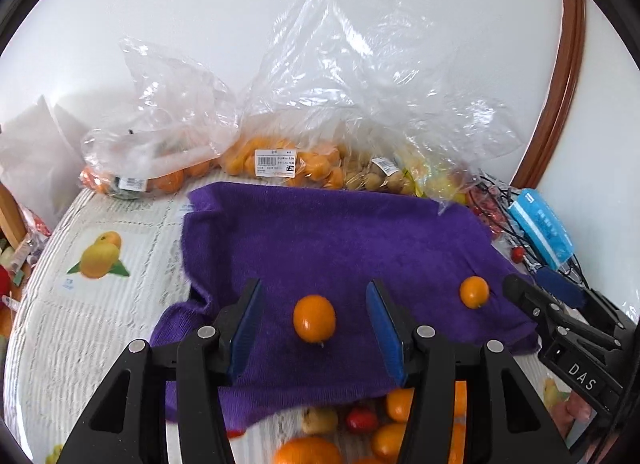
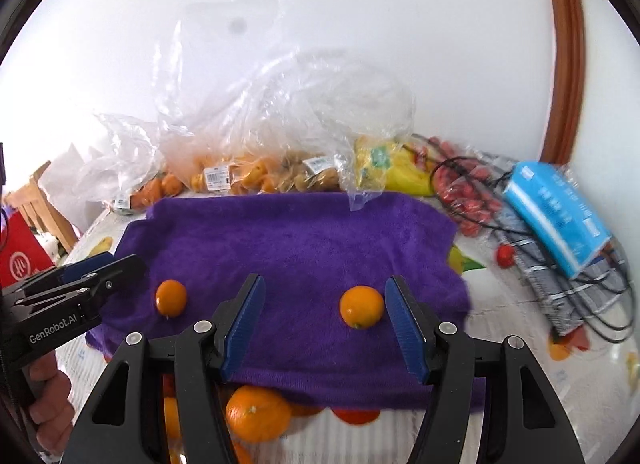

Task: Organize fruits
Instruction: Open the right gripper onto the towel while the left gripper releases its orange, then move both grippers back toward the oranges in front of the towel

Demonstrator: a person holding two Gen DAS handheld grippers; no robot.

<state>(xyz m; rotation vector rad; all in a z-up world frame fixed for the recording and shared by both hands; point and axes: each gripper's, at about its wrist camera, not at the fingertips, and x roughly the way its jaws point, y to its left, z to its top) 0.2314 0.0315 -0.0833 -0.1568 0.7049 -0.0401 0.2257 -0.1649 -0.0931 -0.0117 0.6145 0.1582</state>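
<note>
Two small oranges lie apart on a purple towel (image 1: 340, 232). In the left wrist view my left gripper (image 1: 314, 328) is open around the left orange (image 1: 314, 318), fingers clear of it. The other orange (image 1: 474, 291) lies to the right, beside my right gripper (image 1: 532, 298). In the right wrist view my right gripper (image 2: 324, 324) is open, with the right orange (image 2: 361, 306) close to its right finger (image 2: 404, 324). The left orange (image 2: 171, 297) sits by my left gripper (image 2: 116, 268), seen from the side. More loose fruit (image 2: 258, 412) lies below the towel's (image 2: 304, 240) near edge.
Clear plastic bags of fruit (image 1: 280, 160) line the wall behind the towel, also in the right wrist view (image 2: 248, 172). A blue packet (image 2: 556, 216), black cables and red fruit lie at the right. The tablecloth (image 1: 100, 304) is printed with fruit. A wooden chair (image 2: 40, 200) stands at the left.
</note>
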